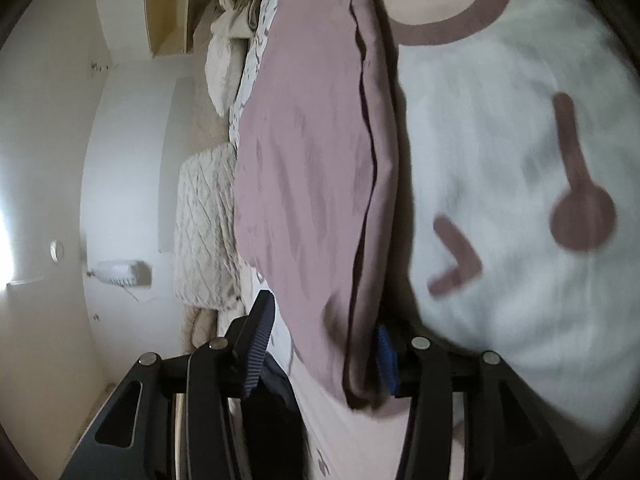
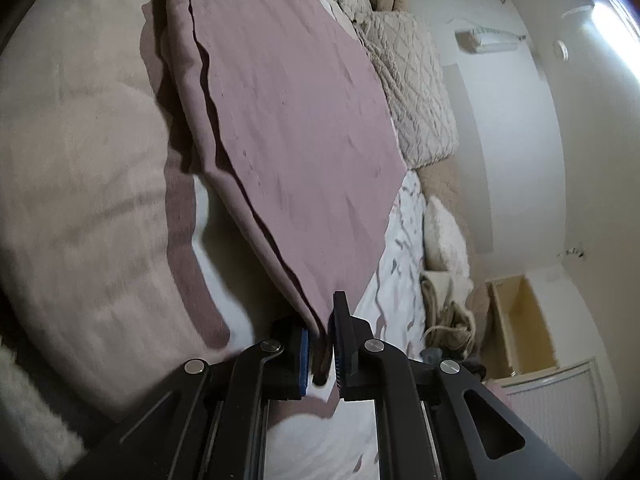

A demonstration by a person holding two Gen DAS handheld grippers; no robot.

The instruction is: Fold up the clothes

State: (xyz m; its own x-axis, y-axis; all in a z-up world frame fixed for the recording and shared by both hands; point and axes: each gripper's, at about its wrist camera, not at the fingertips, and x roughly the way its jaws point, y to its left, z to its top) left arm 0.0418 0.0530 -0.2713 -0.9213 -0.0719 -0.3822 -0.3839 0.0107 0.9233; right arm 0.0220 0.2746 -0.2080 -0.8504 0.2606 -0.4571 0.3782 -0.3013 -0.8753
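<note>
Two grippers hold one mauve garment (image 2: 288,128) between them, each at a lower corner of the cloth. Seen from the right wrist, the right gripper (image 2: 320,354) has its jaws drawn nearly together on the garment's bottom edge, the blue-padded finger (image 2: 303,362) on one side and the dark ribbed finger (image 2: 343,344) on the other, with the doubled hem pinched between them. Seen from the left wrist, the left gripper (image 1: 322,350) stands wider: its ribbed finger (image 1: 258,350) is clear of the cloth on the outer side, while the blue pad (image 1: 386,362) lies against the garment's folded edge, so the fabric hangs between the jaws; whether they truly press on it I cannot tell. From both grips the garment stretches away as a broad, flat sheet, two layers thick, with a dark seam line (image 1: 366,120) running along its length. Behind it lies a white duvet (image 1: 520,140) printed with mauve shapes, among them a round-headed mark (image 1: 582,216) and a curved band (image 1: 452,26). A pale pink patch of that cover (image 2: 80,160) fills the left of the right wrist view. Beyond the garment sit quilted cream pillows (image 2: 416,92), a white patterned sheet (image 2: 396,264), a bundle of beige cloth (image 2: 444,300) and a yellow open cabinet (image 2: 520,320) by the white wall (image 2: 520,140).
</note>
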